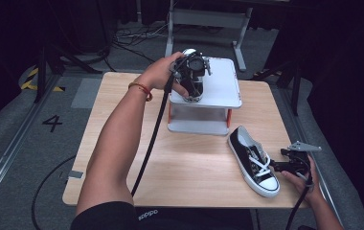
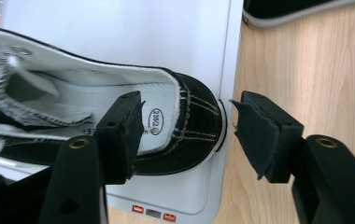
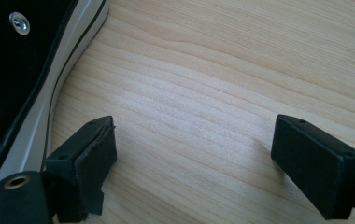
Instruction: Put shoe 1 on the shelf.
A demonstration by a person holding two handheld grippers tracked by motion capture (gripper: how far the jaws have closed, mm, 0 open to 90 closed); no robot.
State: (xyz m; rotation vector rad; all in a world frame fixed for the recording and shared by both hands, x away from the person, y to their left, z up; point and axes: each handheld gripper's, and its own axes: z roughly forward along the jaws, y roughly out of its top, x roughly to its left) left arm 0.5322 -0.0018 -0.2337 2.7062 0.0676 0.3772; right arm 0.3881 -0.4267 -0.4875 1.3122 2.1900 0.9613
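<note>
On the stand: one black canvas high-top sneaker with white lining and white rubber sole (image 2: 119, 112) is seen resting on the white rectangular raised platform with orange legs (image 1: 225, 88), its heel close to the platform's edge.
Left gripper (image 2: 187, 126): its jaws are spread apart, one inside the sneaker's heel opening and the other outside past the heel; neither pad is seen pressing on the canvas, so the shoe is judged to have been let go.
Done so far: the first shoe is judged to be placed on the platform, with only the withdrawal of the left gripper left for it.
Second shoe: a matching black canvas sneaker with white laces and white toe cap (image 1: 254, 160) is seen lying on the light wooden worktop (image 1: 189, 165), in front of the platform and to its right.
Right gripper (image 3: 192, 158): its jaws stand wide apart over bare wood, just beside the second sneaker's sole, with nothing between them.
Left to do: the second shoe is judged not yet grasped; picking it up and setting it beside the first is what appears to remain.
</note>
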